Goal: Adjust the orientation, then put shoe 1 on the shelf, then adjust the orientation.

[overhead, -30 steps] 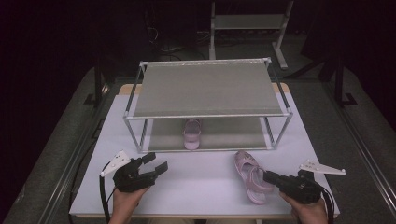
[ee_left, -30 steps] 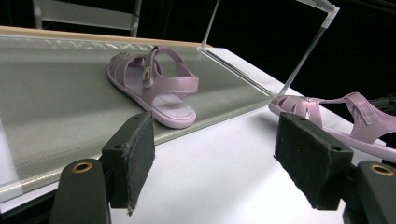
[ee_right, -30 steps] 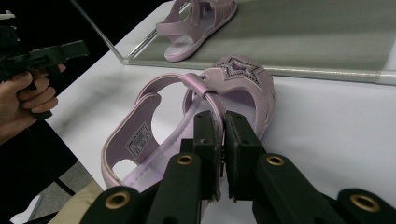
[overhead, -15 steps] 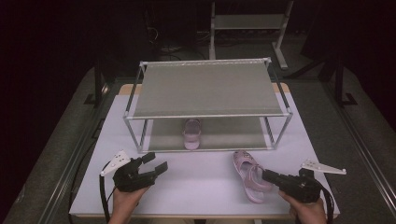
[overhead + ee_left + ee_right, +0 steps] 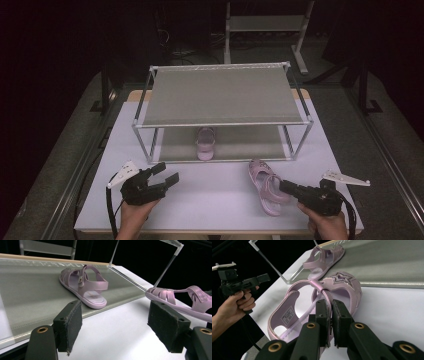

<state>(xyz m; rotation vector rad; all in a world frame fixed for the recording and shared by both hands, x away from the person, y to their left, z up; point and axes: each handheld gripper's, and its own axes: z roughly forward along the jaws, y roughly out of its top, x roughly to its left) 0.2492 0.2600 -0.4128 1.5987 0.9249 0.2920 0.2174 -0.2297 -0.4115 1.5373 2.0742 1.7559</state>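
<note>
The right tongs [image 5: 329, 315] are pinching the strap of the pink sandal [image 5: 267, 186] on the near right of the table [image 5: 210, 190]; since a second ago the sandal has crept slightly leftward, so I'd say its move toward the rack [image 5: 222, 95], where its mate [image 5: 205, 142] sits, is just beginning. The left tongs [image 5: 165, 176] hang spread and empty.

You see white table [image 5: 220, 192] under everything. Two-level metal rack [image 5: 222, 95] stands on it, grey mesh shelves. Second pink sandal [image 5: 205, 142] sits on rack's bottom shelf. Another metal stand [image 5: 265, 25] sits behind, in dark.
</note>
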